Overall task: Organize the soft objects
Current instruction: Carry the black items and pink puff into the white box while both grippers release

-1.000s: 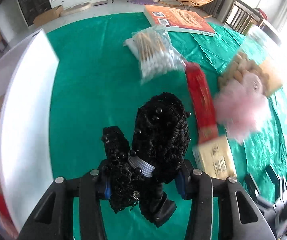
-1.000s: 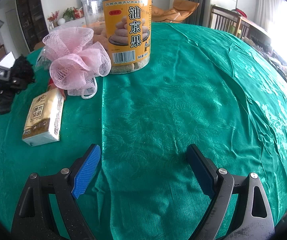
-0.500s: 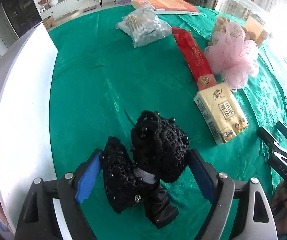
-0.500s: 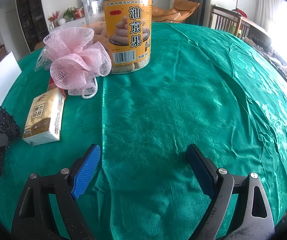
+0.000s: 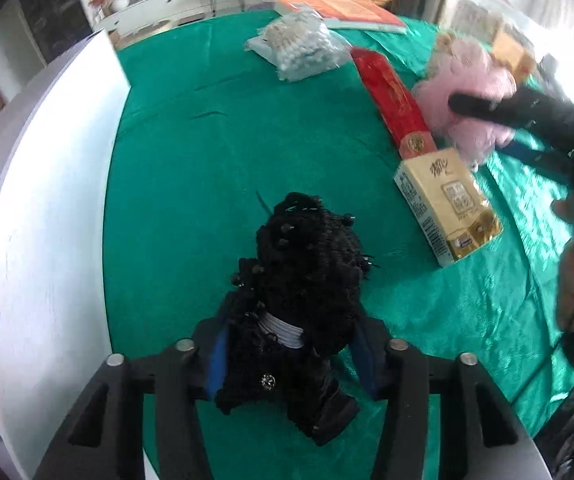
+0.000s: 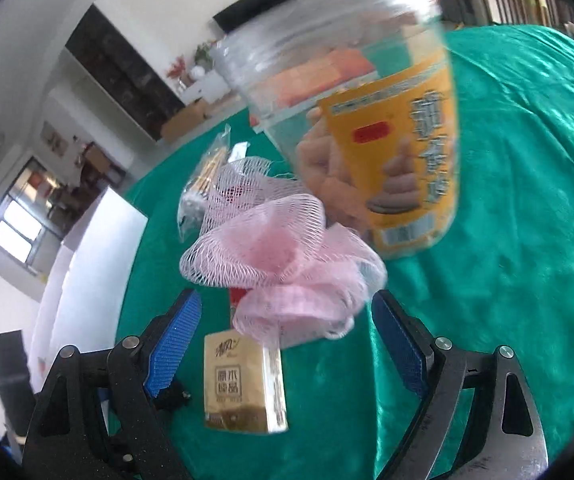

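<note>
gripping the black beaded hair net [image 5: 307,280] near its lower end, the left gripper [image 5: 293,350] has its blue-padded fingers [image 5: 215,354] drawn in against both sides of the bundle, by the white band around its middle. the net's bulky knitted top stands up past the fingertips, and its dark tail hangs below them over the green tablecloth [image 5: 191,184]. a white board [image 5: 47,200] lies along the cloth's left edge.

the right gripper [image 6: 287,332] is spread wide, holding nothing. the pink mesh bath puff [image 6: 283,264] sits between and just beyond its blue pads [image 6: 175,344], touching neither as far as can be seen. the puff rests on the cloth against the clear snack jar [image 6: 371,128] with the orange label, which is blurred. a tan tissue pack [image 6: 243,384] lies near the left finger, in front of the puff. from the left wrist view, a red flat packet [image 5: 395,104] and a bag of cotton swabs [image 5: 299,48] lie farther back.
</note>
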### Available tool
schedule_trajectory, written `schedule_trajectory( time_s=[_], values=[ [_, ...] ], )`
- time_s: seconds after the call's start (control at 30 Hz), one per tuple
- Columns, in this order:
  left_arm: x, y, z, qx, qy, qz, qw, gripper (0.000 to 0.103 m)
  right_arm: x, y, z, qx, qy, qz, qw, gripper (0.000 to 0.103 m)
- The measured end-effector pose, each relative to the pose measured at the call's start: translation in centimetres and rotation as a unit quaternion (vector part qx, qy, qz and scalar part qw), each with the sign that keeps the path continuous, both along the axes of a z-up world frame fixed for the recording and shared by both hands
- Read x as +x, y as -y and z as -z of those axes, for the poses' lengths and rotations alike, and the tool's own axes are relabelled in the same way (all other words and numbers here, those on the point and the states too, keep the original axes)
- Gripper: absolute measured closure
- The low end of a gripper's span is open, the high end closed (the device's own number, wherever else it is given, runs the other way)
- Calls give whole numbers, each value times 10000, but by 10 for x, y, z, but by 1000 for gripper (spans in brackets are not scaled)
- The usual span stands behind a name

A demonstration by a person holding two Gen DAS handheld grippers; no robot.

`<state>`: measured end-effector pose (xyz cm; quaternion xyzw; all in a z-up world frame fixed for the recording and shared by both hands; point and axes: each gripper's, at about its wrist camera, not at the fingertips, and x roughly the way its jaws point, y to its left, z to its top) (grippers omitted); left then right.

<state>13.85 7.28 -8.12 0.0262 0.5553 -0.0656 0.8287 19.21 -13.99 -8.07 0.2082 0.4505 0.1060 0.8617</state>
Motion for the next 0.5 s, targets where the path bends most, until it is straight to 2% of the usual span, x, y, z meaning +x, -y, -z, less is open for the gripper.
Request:
schedule_trajectory(
  time_s=[0.03, 0.07, 0.13, 0.23, 0.33, 0.43, 0.5],
  values=[
    [-3, -5, -2, -150, 5, -104, 9998, 56, 1, 2, 5, 81, -7, 105, 9999, 39],
    [-5, -11, -5, -273, 7, -184, 9995, 56, -1, 8, 10, 317, -95, 199, 9993, 91],
    [-9, -20, -10, -488, 48, -308, 9983, 56, -20, 23, 10, 702, -71, 336, 9969, 88],
    [-13, -29, -14, -735, 86, -405, 9964, 56, -65, 54, -4, 761, 104, 414, 9962, 88],
    [-14, -31, -19, -985, 99, -499, 9938, 56, -94, 98, -24, 623, 322, 901, 9935, 88],
    [-15, -32, -32, -1186, 175, -553, 9912, 56, -80, 133, -42, 305, 431, 1281, 9904, 88],
    [-11, -33, -39, -1225, 269, -555, 9905, 56, -57, 147, -42, 156, 318, 1486, 9883, 88]
  ],
)
